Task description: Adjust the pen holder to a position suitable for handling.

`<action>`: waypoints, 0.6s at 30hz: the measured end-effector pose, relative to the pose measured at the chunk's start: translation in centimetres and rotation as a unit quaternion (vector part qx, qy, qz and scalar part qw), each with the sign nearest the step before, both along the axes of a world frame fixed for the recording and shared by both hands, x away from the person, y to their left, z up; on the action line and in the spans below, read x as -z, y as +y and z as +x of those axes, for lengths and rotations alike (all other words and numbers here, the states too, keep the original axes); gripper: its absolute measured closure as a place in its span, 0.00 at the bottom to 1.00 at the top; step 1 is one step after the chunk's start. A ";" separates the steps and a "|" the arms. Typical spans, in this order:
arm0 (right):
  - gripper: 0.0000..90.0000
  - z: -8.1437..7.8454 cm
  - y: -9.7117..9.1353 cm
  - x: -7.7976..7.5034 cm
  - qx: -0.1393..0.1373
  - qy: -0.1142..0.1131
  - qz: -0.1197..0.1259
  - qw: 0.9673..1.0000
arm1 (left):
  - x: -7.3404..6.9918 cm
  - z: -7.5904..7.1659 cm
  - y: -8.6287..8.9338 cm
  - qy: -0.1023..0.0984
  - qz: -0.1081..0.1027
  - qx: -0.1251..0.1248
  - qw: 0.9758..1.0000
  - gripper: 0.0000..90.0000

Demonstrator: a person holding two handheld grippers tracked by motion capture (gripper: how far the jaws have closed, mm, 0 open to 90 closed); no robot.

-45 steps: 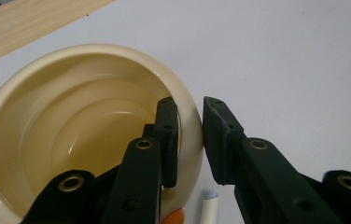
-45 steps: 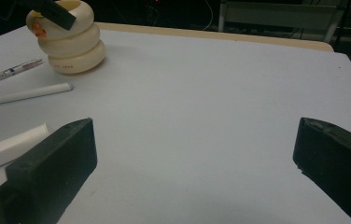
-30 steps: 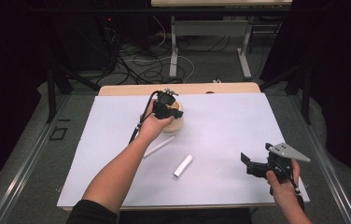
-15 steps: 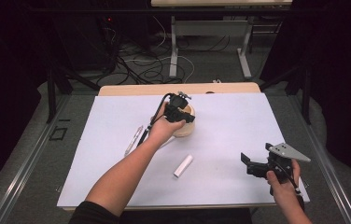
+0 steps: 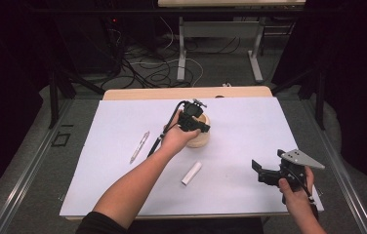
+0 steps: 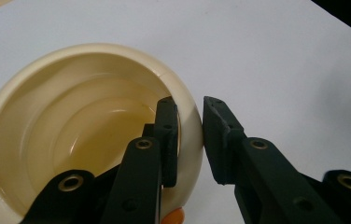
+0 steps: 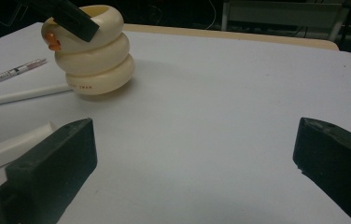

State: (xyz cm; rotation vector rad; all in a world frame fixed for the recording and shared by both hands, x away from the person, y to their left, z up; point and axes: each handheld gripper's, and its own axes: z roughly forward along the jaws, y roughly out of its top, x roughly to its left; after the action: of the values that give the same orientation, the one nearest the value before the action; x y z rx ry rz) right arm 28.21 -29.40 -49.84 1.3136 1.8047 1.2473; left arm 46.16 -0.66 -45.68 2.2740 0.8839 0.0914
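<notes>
A cream ribbed cup point(image 5: 198, 134) is seen standing upright on the white sheet point(image 5: 250, 122) that covers the bench point(image 5: 137, 93), a little beyond the middle of the sheet. Its body is formed of three stacked rounded rings, as shown in the right gripper view point(image 7: 96, 51). The left gripper point(image 5: 193, 122) is held over the cup, and its jaws are closed on the cup's rim: in the left gripper view one jaw is seen inside the mouth of the cup point(image 6: 71, 130) and the other outside, with the wall pinched between them.

The right gripper point(image 5: 269, 173) is held near the right front corner of the sheet, well apart from the cup. Its jaws are spread wide, and nothing is held between them; bare sheet is seen between the two jaws in the right gripper view.

A pen point(image 5: 139, 146) is seen lying on the sheet to the left of the cup. A short white tube point(image 5: 192, 172) lies nearer the front edge, between the cup and the right gripper. A long white stick point(image 7: 24, 95) is seen in the right gripper view beside the cup's base.
</notes>
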 end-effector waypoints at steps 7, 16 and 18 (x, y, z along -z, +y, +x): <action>0.00 0.0 0.1 0.0 -0.003 0.000 0.002 1.000 | 0.4 -0.5 -0.8 0.009 0.003 0.003 1.000 0.85; 0.00 0.0 0.1 0.0 -0.003 0.001 0.001 1.000 | 0.9 -0.9 -1.8 0.027 0.001 -0.010 1.000 0.85; 0.00 0.0 0.1 0.1 -0.004 0.001 -0.001 1.000 | 1.0 -1.0 -2.0 0.029 0.000 -0.014 0.999 0.85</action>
State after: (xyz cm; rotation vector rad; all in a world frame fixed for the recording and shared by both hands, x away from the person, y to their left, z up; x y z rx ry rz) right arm 28.23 -29.32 -49.90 1.3084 1.8131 1.2486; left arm 45.20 -2.69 -46.65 2.2736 0.9460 0.0384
